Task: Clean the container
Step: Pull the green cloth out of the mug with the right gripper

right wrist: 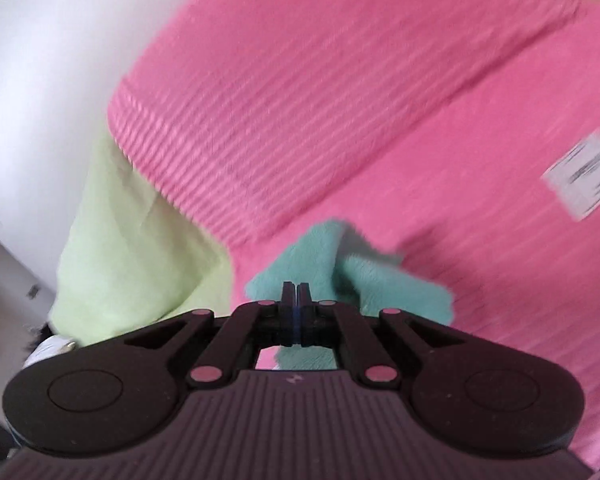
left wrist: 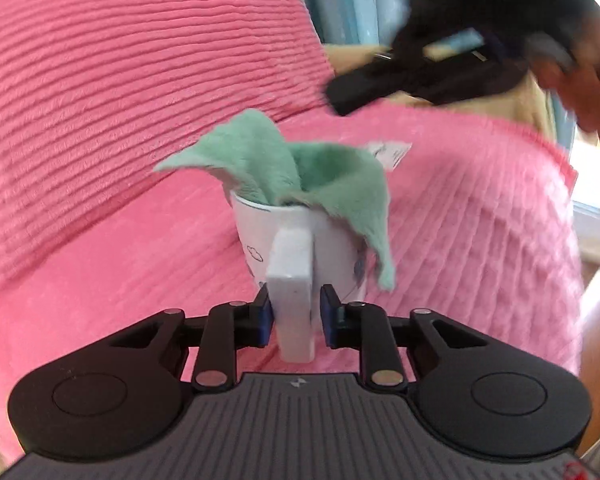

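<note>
A white mug [left wrist: 300,224] stands upright on the pink cover, with a teal cloth [left wrist: 300,168] stuffed into its mouth and draped over the rim. My left gripper [left wrist: 295,314] straddles the mug's handle [left wrist: 292,300]: the left pad touches it and a thin gap shows at the right pad, so it is open. My right gripper [left wrist: 340,100] is blurred at the upper right, well above the mug, with nothing hanging from it. In the right wrist view my right gripper [right wrist: 296,292] is shut and empty, with the teal cloth [right wrist: 360,280] below it.
The pink ribbed sofa cover [left wrist: 120,80] fills the seat and backrest. A white paper label [right wrist: 580,172] lies on the seat beyond the mug. A light green cloth [right wrist: 140,240] hangs at the sofa's end by a white wall [right wrist: 40,60]. A person's hand [left wrist: 592,92] holds the right gripper.
</note>
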Tool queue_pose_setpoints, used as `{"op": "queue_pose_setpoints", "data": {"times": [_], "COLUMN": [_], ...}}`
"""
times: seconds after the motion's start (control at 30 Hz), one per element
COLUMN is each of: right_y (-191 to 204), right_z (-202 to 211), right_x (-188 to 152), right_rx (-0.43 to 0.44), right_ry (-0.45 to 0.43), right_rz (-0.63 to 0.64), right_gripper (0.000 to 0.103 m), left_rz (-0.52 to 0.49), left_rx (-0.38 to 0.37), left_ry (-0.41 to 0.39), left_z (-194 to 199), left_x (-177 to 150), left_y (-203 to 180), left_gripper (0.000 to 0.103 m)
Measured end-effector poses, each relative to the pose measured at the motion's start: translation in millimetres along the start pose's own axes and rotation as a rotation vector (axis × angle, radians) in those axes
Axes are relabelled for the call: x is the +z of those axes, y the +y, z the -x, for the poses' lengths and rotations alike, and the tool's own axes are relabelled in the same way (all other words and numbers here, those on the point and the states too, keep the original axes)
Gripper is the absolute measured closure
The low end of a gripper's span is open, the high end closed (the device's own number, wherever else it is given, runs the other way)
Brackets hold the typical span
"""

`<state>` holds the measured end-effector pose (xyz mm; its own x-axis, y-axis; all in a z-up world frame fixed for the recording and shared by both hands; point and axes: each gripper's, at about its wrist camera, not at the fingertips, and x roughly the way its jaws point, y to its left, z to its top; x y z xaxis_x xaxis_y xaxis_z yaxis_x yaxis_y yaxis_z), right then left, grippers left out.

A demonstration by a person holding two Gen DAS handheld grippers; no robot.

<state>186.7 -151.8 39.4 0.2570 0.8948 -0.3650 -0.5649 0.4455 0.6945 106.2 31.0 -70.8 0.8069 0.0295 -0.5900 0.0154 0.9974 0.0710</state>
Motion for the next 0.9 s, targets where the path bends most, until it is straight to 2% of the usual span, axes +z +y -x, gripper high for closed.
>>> {"op": "queue_pose_setpoints", "data": {"times": [0.07, 0.13, 0.23, 0.33, 0.37, 0.4, 0.43, 0.53, 0.6, 0.67, 0.73, 0.77, 0.83, 0.9], "right_y": [-3.8, -13.8, -36.4, -56.4, -61.3, -62.3, -60.3, -48.1, -35.0, -22.2, -7.2, 0.2, 16.2, 24.9], "right_z": [25.1, 41.6, 41.6, 31.4, 28.3, 25.5, 20.8, 4.1, -12.3, -29.3, -41.7, -43.3, -42.2, -34.6], "right_x": [-13.6, -30.6, -59.7, -83.2, -86.0, -84.4, -79.0, -52.1, -28.8, -12.8, -7.5, -8.3, -11.9, -14.2], "right_rx": [-0.007, -0.071, -0.073, -0.002, 0.017, 0.006, -0.014, -0.074, -0.169, -0.213, -0.296, -0.338, -0.384, -0.375], "right_ry": [-0.12, -0.197, -0.181, -0.206, -0.235, -0.249, -0.248, -0.217, -0.134, -0.051, 0.014, 0.019, 0.012, -0.018], "right_rz": [-0.029, -0.069, -0.183, -0.392, -0.46, -0.494, -0.499, -0.428, -0.341, -0.242, -0.129, -0.075, 0.031, 0.076], "right_gripper": [0.102, 0.102, 0.1, 0.098, 0.088, 0.072, 0.07, 0.07, 0.07, 0.069, 0.083, 0.085, 0.089, 0.096], "left_rz": [0.067, 0.086, 0.072, 0.062, 0.059, 0.056, 0.053, 0.042, 0.033, 0.022, 0.016, 0.017, 0.025, 0.024], "left_rx": [-0.05, -0.056, -0.029, -0.015, -0.011, -0.008, -0.007, -0.007, -0.008, -0.006, -0.004, -0.009, -0.017, -0.013], "left_ry": [-0.012, -0.01, -0.005, -0.007, -0.008, -0.008, -0.009, -0.011, -0.01, -0.008, -0.006, -0.007, -0.007, 0.001], "left_z": [-2.4, 0.4, 2.0, 2.4, 0.7, -1.7, -4.0, -21.4, -30.6, -22.9, -1.9, 6.7, 28.6, 35.7], "left_x": [-0.6, -1.4, 2.6, 3.3, 1.8, 0.6, 0.0, -1.0, 2.3, 6.4, 13.8, 15.3, 15.7, 15.1], "left_y": [4.7, 6.5, 2.4, -0.8, -2.5, -4.5, -6.0, -17.6, -22.1, -21.2, -10.5, -4.6, 8.1, 12.3], "left_gripper": [0.076, 0.076, 0.076, 0.076, 0.076, 0.076, 0.076, 0.076, 0.076, 0.076, 0.076, 0.076, 0.076, 0.076]}}
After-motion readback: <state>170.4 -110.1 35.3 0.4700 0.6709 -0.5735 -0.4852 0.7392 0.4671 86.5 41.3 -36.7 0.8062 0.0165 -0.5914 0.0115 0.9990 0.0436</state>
